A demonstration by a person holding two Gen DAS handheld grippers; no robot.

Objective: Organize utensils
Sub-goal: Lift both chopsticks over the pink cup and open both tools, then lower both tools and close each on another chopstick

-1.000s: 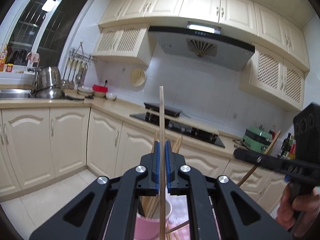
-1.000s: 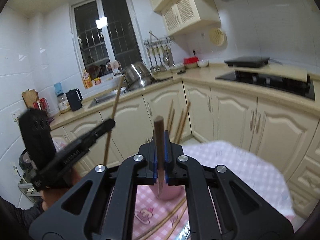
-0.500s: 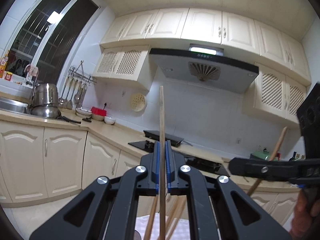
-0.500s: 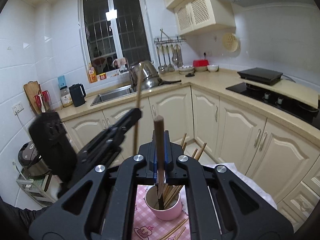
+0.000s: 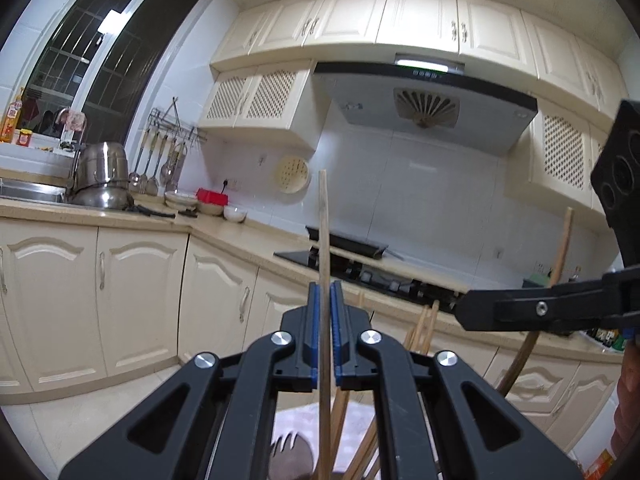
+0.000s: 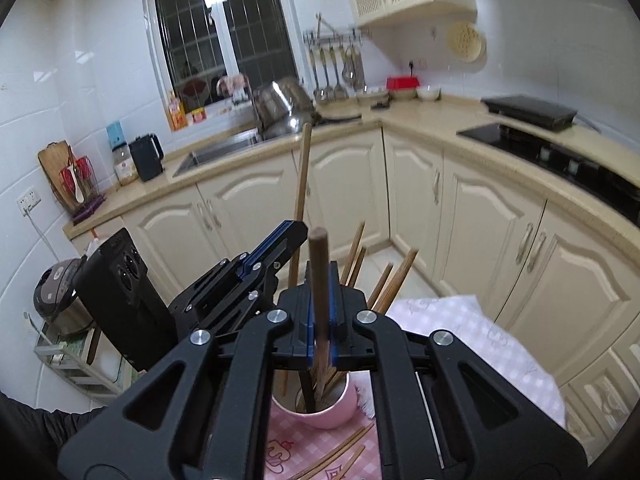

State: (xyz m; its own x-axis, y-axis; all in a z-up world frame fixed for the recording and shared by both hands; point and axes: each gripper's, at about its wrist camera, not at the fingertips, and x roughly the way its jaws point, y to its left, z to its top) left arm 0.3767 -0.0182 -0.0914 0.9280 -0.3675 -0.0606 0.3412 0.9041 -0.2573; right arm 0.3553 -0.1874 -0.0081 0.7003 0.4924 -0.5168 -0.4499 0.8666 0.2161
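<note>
Chopsticks everywhere, and each gripper has one pinched tight. The left gripper (image 5: 325, 334) is clamped on a pale wooden chopstick (image 5: 324, 240) that stands upright between its blue pads, its tip rising in front of the stove. The right gripper (image 6: 320, 312) is closed on a darker brown chopstick (image 6: 319, 276), whose lower end dips into the pink cup (image 6: 320, 414) directly beneath. That cup sits on a pink checked tablecloth (image 6: 472, 344) and already holds a bundle of chopsticks (image 6: 394, 280) fanning out above its rim. More loose chopsticks (image 6: 336, 454) lie flat on the cloth just in front of the cup. From the right wrist view, the left gripper hangs just beside the cup on its left, its chopstick upright.
</note>
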